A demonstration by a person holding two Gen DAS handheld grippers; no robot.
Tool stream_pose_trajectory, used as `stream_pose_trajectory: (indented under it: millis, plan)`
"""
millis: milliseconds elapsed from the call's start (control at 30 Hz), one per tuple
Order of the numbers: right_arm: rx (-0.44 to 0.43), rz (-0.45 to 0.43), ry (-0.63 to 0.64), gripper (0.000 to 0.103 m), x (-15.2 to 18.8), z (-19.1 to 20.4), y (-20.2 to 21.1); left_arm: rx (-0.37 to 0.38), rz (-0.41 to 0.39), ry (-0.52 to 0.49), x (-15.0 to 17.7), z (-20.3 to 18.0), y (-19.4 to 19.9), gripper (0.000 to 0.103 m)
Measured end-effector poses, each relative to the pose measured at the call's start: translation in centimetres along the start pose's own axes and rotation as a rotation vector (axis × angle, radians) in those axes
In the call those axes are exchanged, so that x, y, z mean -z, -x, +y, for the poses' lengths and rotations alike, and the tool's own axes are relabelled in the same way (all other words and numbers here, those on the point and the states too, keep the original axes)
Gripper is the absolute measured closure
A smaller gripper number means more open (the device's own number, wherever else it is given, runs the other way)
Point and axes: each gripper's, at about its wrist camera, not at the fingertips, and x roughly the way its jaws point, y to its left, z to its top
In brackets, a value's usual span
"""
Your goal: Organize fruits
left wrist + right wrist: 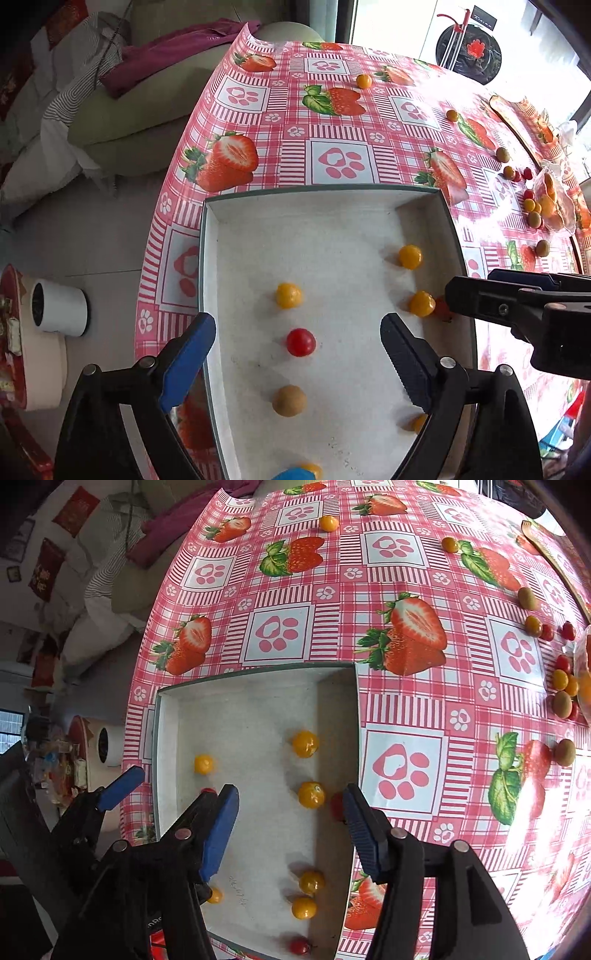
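Hovering over the white tray at the counter's near left edge, both tongs, left and right, gaped released, gripping nothing. Doing this well meant lifting clear of the tray walls before crossing to the loose fruits clustered near the right edge, beside a crinkled bag crowding them.
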Motion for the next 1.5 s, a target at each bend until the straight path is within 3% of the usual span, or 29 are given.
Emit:
stream_pose_trajectory:
  millis: [100,167,233,267,400,467,500,700,933,1067,1500]
  plan:
    - [0.032,-0.006,0.005,0.034,1.1,-0.5,1.1,-0.012,0.002,0.002,1.3,-0.1,1.1,0.011]
    - [0.068,-0.006,0.026,0.025,2.0,-0.6,1.9,-0.014,0.009,0.006,2.4,-0.2,2.0,0.010]
    - [0.095,-0.013,0.054,0.022,3.2,-0.3,2.7,-0.006,0.007,0.018,3.4,-0.1,3.0,0.001]
    - [0.107,-0.015,0.067,0.021,3.8,0.0,3.1,-0.008,-0.003,0.022,4.0,-0.1,3.7,0.001]
    - [0.132,-0.006,0.099,0.016,6.0,0.8,4.2,-0.063,-0.003,0.037,5.8,-0.2,5.8,0.001]
    - [0.133,0.002,0.104,0.001,6.9,1.0,4.6,-0.081,0.015,0.048,6.5,-0.1,6.5,0.001]
    - [0.134,0.002,0.106,0.000,7.4,1.0,4.8,-0.085,0.026,0.052,6.9,-0.1,6.7,0.001]
    - [0.188,0.002,0.152,0.000,9.6,1.3,6.4,-0.066,0.061,0.029,8.9,-0.3,8.0,0.001]
    - [0.238,0.034,0.222,0.000,11.7,2.0,8.0,-0.133,0.112,-0.041,10.4,-1.0,8.9,0.001]
    - [0.213,0.039,0.182,0.000,12.4,1.8,8.7,-0.085,0.136,-0.010,11.1,-1.1,9.7,0.001]
    - [0.207,0.031,0.145,0.000,12.9,1.9,8.9,-0.114,0.088,-0.080,11.0,-2.7,11.2,0.001]
